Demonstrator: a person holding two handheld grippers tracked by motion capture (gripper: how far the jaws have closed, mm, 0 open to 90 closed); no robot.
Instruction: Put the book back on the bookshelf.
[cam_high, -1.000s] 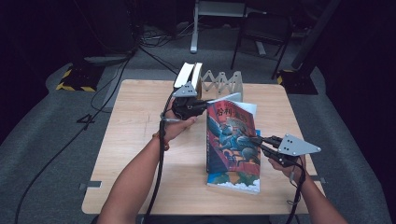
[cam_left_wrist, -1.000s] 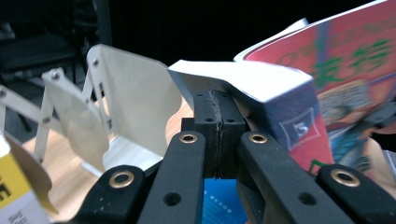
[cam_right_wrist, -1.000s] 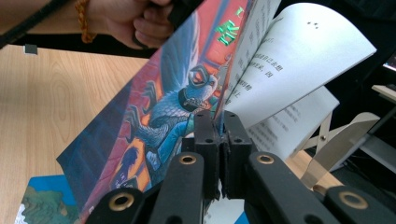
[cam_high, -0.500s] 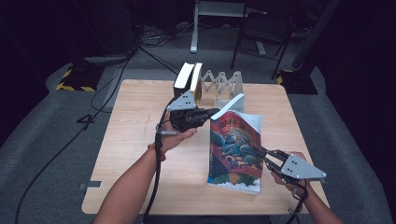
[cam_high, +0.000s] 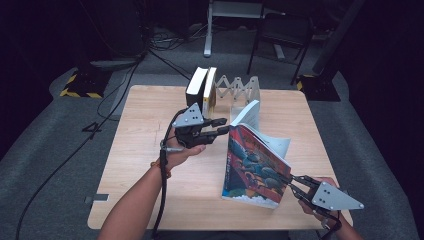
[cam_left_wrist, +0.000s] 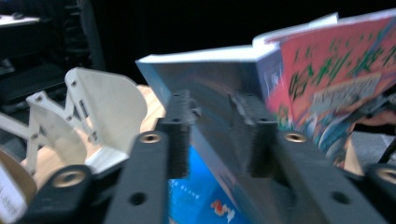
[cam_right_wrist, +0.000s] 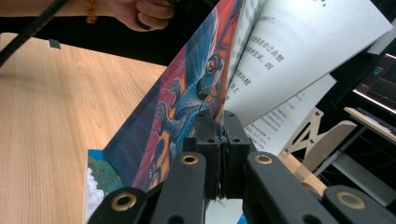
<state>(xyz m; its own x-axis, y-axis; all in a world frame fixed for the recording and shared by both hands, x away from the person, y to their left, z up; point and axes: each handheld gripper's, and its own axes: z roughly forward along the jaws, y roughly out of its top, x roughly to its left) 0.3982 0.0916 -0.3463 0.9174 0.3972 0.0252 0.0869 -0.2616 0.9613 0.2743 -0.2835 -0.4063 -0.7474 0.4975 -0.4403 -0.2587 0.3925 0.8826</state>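
The paperback book (cam_high: 255, 167), with a colourful illustrated cover, stands tilted and partly open on the right half of a light wooden worktop (cam_high: 145, 130), its lower edge near the front and its pages fanning toward the back. The right gripper (cam_high: 291, 181), held in a hand at the front right corner, is clenched on the front cover's edge; the right gripper view shows the cover (cam_right_wrist: 187, 112) pinched between the closed jaws, with printed pages (cam_right_wrist: 299, 51) spread to the right of it. The left gripper (cam_high: 220, 131), held above the middle of the worktop, points at the book's upper corner; its jaws have just been opening, and in the left gripper view they stand apart with the book's spine edge (cam_left_wrist: 215, 93) between them, not pressed by the pads. At the back of the worktop stand two upright books (cam_high: 202, 90) beside a pale folding book rack (cam_high: 242, 90); the left gripper view shows the rack's (cam_left_wrist: 93, 112) curved plates close up. The worktop stands on grey carpet (cam_high: 60, 150) in a dark room, with cables (cam_high: 140, 55) and a chair (cam_high: 282, 35) behind it.
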